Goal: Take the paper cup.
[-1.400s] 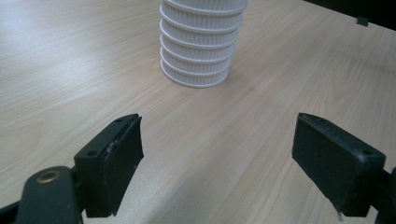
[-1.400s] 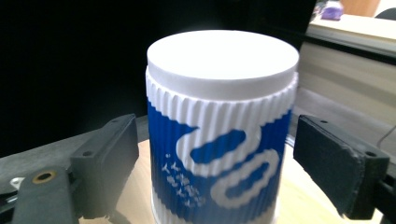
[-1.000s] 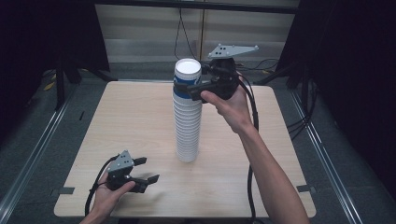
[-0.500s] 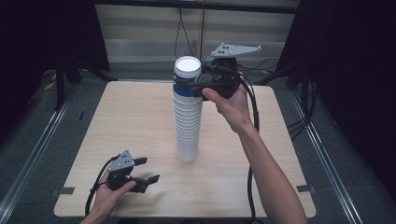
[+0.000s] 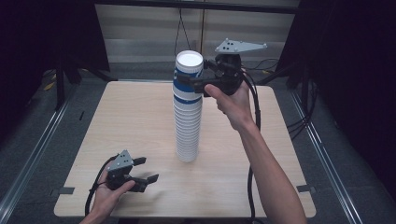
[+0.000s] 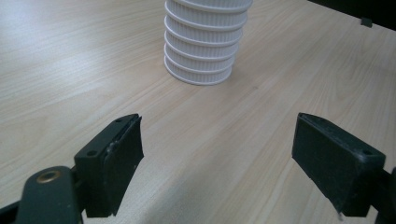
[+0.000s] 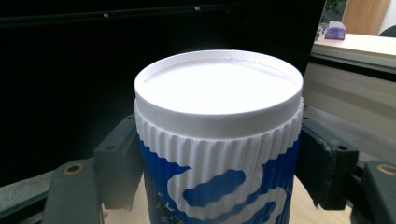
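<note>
The right gripper [image 5: 190, 80] is clamping its just-closed fingers on the top cup [image 7: 218, 140], gripping high to separate it from the stack [image 5: 187, 126] standing mid-tabletop [image 5: 116, 121]. The left gripper [image 5: 147, 170] is idling, fingers apart.

The top cup [image 5: 188, 74] of a tall stack [image 5: 187, 126] is clamped between the just-closed jaws of the right gripper [image 5: 190, 83]; the left gripper [image 5: 145, 170] is held spread, nothing between its jaws.

The table [image 5: 140, 121] was evenly lit from above against dark surroundings. Glare washed out the top cup's [image 7: 218, 88] base, and nearby jaws looked slightly soft, perhaps unfocused.
</note>
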